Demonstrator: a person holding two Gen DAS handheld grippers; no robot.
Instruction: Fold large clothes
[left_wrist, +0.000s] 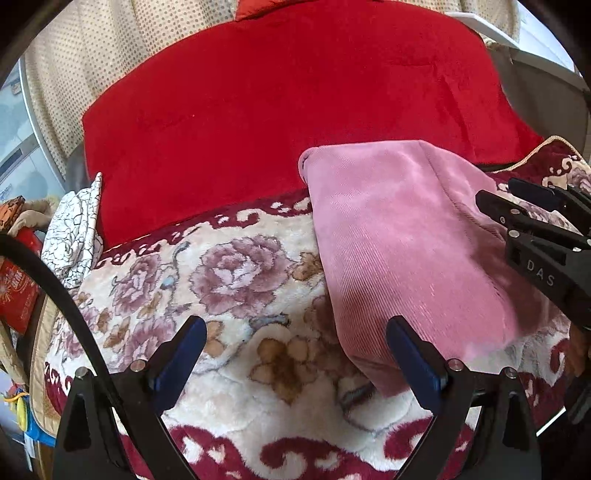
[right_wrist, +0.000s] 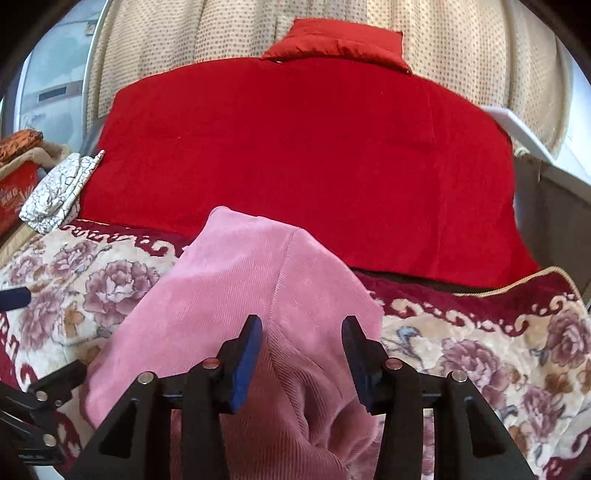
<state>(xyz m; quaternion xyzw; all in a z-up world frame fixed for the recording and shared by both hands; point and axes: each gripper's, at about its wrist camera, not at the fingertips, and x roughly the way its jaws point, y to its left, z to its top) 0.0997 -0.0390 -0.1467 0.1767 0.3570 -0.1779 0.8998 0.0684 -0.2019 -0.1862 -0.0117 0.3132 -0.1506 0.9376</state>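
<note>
A pink corduroy garment (left_wrist: 406, 243) lies folded into a long band on a floral plush blanket (left_wrist: 229, 280). My left gripper (left_wrist: 295, 332) is open and empty, with the garment's near left edge by its right finger. My right gripper (right_wrist: 301, 328) is open above the garment (right_wrist: 236, 295), its fingers astride a raised fold without closing on it. The right gripper also shows at the right edge of the left wrist view (left_wrist: 517, 206).
A large red blanket (left_wrist: 280, 110) covers the bed behind the garment. A white crackle-patterned cloth (left_wrist: 75, 229) is bunched at the left. A red box (left_wrist: 14, 291) and clutter stand beyond the bed's left edge. A dotted beige curtain (right_wrist: 229, 26) hangs at the back.
</note>
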